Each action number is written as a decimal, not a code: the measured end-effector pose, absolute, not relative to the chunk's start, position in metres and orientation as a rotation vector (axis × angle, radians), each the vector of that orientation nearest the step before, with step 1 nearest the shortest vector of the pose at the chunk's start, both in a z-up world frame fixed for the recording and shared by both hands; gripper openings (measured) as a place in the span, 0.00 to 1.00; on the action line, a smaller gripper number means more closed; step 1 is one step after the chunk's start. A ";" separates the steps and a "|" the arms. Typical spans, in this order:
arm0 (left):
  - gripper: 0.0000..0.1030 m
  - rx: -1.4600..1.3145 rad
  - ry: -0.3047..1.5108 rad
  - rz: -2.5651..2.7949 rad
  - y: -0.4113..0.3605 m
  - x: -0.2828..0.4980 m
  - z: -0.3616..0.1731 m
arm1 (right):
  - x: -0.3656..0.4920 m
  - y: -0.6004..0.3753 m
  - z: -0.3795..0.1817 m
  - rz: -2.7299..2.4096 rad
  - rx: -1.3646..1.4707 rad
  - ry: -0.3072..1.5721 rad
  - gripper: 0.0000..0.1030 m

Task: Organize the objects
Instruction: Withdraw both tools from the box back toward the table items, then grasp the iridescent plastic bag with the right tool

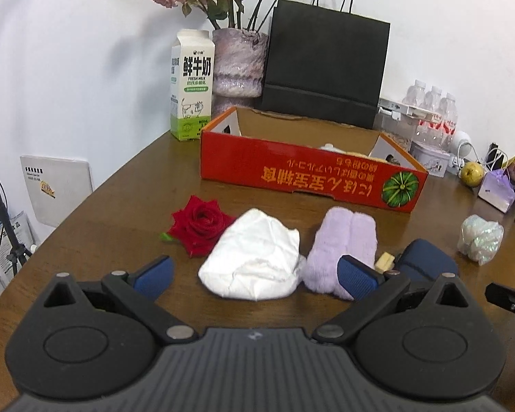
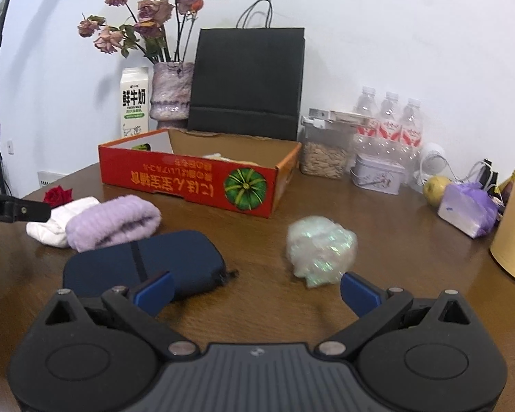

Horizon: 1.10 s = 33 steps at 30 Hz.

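Both tools are hanging wide open, gripping nothing. Left gripper is facing the white cloth, lying in front of the red box, between the rose and purple sock. Right gripper is sitting between the blue case and shiny ball. Judgement: straddle the cloth's middle, pinching deep so folds are not slipping.

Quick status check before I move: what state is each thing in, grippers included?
left gripper: open, empty
right gripper: open, empty
red box: open-topped, something pale inside
navy case: closed, flat
purple plush: folded, on table
white cloth: crumpled
milk carton: upright
black bag: upright
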<state>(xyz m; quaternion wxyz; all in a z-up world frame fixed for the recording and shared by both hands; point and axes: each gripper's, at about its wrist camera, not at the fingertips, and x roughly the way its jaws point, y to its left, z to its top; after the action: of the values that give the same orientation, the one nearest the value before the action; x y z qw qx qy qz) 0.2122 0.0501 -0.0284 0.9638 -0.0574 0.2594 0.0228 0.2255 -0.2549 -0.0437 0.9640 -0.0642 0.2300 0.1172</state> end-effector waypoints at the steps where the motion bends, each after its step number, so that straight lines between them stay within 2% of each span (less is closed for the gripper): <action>1: 1.00 -0.118 0.532 0.043 0.049 0.211 -0.030 | 0.224 -0.258 -0.045 0.236 -0.130 0.470 1.00; 10: 1.00 -0.118 0.554 0.052 0.047 0.208 -0.036 | 0.228 -0.280 -0.049 0.240 -0.086 0.518 1.00; 17: 1.00 -0.132 0.563 0.054 0.049 0.210 -0.037 | 0.252 -0.296 -0.052 0.200 -0.167 0.547 1.00; 24: 1.00 -0.143 0.569 0.055 0.050 0.212 -0.039 | 0.283 -0.301 -0.052 0.255 -0.157 0.518 1.00; 29: 1.00 -0.138 0.584 0.058 0.049 0.215 -0.041 | 0.303 -0.290 -0.052 0.300 -0.154 0.521 0.98; 33: 1.00 -0.130 0.588 0.062 0.048 0.215 -0.042 | 0.315 -0.284 -0.053 0.305 -0.158 0.529 0.92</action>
<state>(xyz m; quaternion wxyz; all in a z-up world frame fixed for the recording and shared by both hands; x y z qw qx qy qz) 0.2152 0.0479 -0.0417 0.9545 -0.0642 0.2896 0.0306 0.3155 -0.2836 -0.0530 0.9507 -0.0777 0.2603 0.1500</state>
